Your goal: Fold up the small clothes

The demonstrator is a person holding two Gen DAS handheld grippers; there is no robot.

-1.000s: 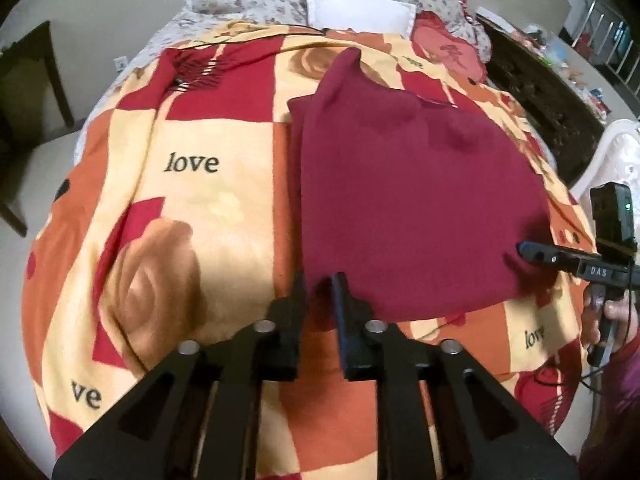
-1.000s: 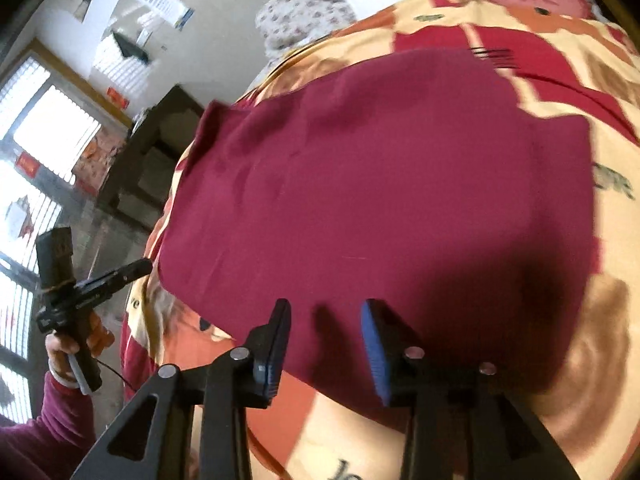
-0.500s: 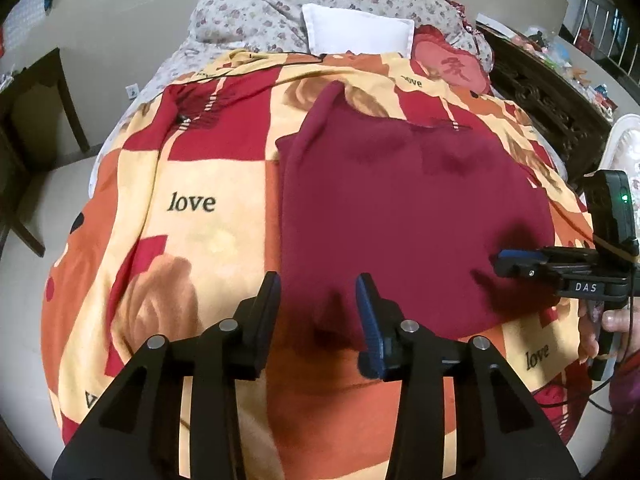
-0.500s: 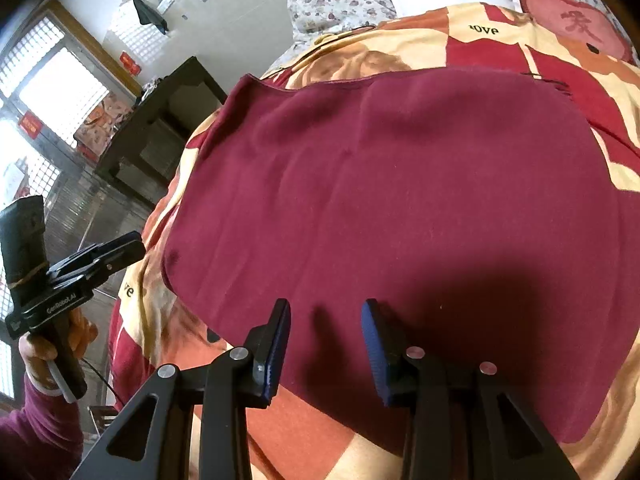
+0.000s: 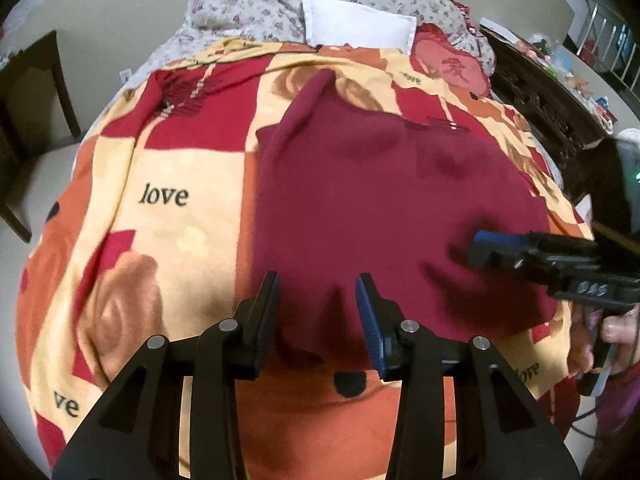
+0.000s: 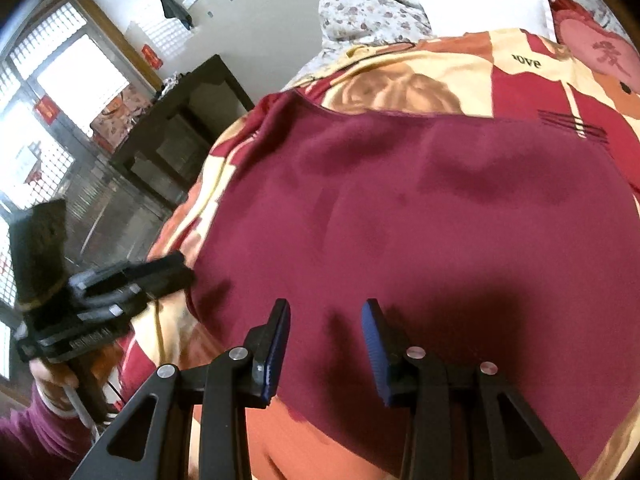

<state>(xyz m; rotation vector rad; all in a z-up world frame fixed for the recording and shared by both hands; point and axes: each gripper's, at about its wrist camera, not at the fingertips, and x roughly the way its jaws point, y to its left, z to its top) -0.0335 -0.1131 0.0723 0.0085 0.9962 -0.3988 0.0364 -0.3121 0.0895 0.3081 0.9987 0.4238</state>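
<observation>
A dark red garment (image 5: 372, 200) lies spread flat on a patterned blanket (image 5: 168, 184); it also fills the right wrist view (image 6: 440, 216). My left gripper (image 5: 316, 284) is open and empty, hovering over the garment's near left edge. My right gripper (image 6: 325, 310) is open and empty above the garment's near edge. The right gripper also shows at the right of the left wrist view (image 5: 492, 246), over the garment's right side. The left gripper shows blurred at the left of the right wrist view (image 6: 132, 280).
A white pillow (image 5: 356, 24) and floral bedding (image 5: 248, 4) lie at the bed's head, a red cushion (image 5: 452, 68) beside them. A dark wooden cabinet (image 5: 536, 92) stands to the right of the bed. A dark table (image 6: 180, 120) stands by the windows.
My left gripper opened from shut on the garment's near edge and rose back a little. The garment now lies flatter. The right gripper stayed open and moved over the garment's right side.
</observation>
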